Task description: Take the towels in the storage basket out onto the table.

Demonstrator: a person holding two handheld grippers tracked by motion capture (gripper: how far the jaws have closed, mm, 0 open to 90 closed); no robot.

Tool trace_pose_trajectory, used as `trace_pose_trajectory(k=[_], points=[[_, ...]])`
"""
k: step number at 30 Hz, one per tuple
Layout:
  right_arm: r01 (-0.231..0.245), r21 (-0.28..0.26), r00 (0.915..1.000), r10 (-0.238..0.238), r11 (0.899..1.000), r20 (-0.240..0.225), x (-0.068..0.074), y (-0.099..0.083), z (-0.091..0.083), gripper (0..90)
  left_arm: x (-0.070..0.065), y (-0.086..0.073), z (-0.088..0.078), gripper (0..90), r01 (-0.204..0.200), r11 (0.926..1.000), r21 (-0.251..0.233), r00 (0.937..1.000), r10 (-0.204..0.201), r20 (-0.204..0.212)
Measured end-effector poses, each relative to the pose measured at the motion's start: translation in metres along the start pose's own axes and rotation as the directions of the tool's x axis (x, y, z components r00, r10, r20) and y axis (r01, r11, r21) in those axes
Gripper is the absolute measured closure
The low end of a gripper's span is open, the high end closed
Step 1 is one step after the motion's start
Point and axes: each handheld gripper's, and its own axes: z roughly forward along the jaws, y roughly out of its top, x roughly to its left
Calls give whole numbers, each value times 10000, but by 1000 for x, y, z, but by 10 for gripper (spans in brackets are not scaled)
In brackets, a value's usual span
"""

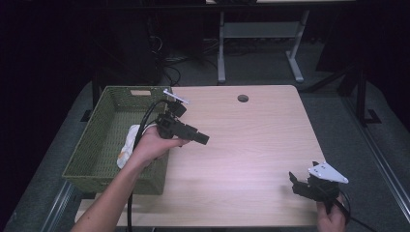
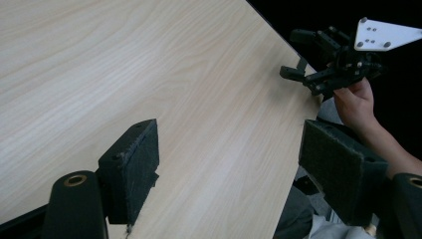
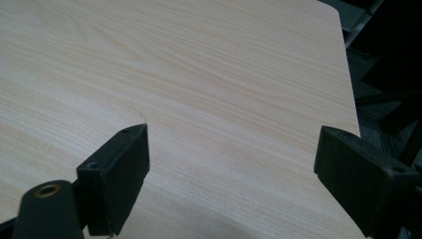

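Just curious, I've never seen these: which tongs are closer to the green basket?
Left. The left tongs hang by the basket's right rim. The right tongs are far off at the table's near right corner.

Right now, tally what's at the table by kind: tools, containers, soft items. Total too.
Black two-jaw tools: 2, left tool above the table beside the basket, right tool at the near right edge
Green woven rectangular baskets: 1
White crumpled cloths in the basket: 1
Total: 4, all at the light wooden table
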Motion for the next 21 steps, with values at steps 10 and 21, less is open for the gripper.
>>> trace_pose_trajectory(k=[10, 21], points=[[-5, -11, 10000, 5, 10000, -28, 0, 0, -1, 139, 19, -4, -33, 233, 484, 9979, -429, 9976, -504, -483], [20, -31, 10000, -20, 10000, 17, -1, 0, -1, 139, 50, -27, -81, 238, 1221, 9882, -929, 9843, -1325, -1164]])
